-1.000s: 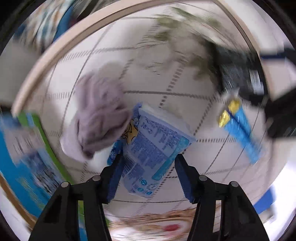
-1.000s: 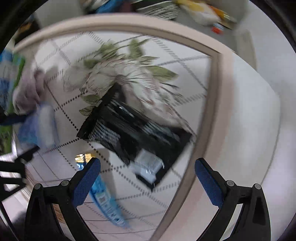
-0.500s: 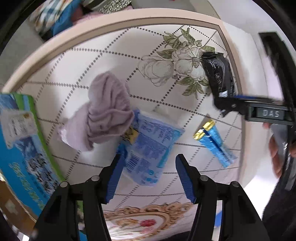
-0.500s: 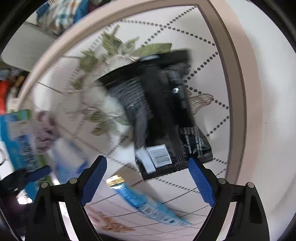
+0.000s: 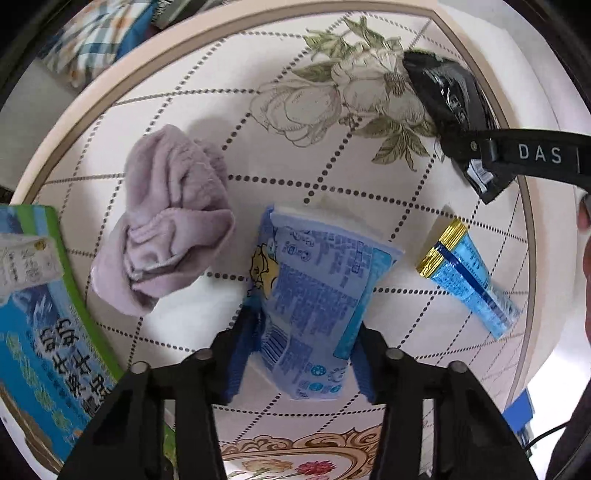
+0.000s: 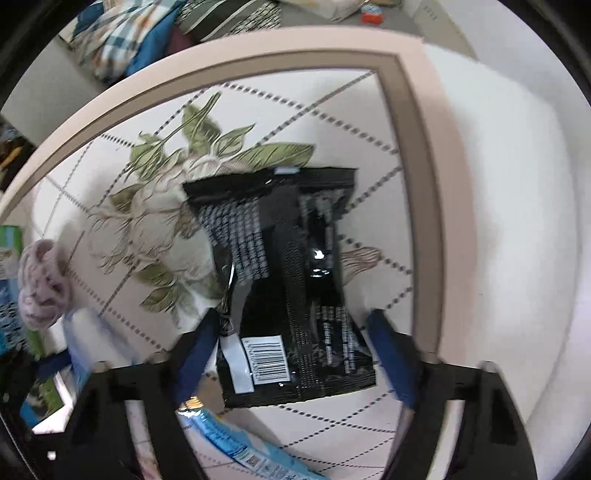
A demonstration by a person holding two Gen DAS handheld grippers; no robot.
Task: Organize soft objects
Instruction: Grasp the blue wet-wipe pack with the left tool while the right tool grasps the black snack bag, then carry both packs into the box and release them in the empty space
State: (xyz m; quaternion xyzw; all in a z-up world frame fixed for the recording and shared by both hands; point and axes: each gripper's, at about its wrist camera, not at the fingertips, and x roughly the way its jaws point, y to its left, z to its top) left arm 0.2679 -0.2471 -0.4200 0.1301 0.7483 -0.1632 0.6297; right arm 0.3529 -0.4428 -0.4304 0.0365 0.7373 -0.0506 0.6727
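A light blue soft pack (image 5: 310, 299) lies on the patterned table. My left gripper (image 5: 301, 350) straddles its near end, jaws open, pads beside it. A crumpled lilac towel (image 5: 170, 218) lies left of the pack; it also shows in the right wrist view (image 6: 42, 284). A black foil packet (image 6: 291, 295) lies near the table's right border. My right gripper (image 6: 295, 339) is open with its jaws on either side of the packet's near half; it also shows in the left wrist view (image 5: 491, 162). A blue tube with a gold end (image 5: 469, 277) lies between the two packs.
A blue and green carton (image 5: 40, 332) stands at the table's left edge. The table's raised beige rim (image 6: 417, 147) runs along the far and right sides. Cushions and clutter (image 6: 122, 33) lie on the floor beyond the far edge.
My left gripper has closed in around the blue pack's near end. My right gripper has moved down over the black packet and narrowed its opening around it.
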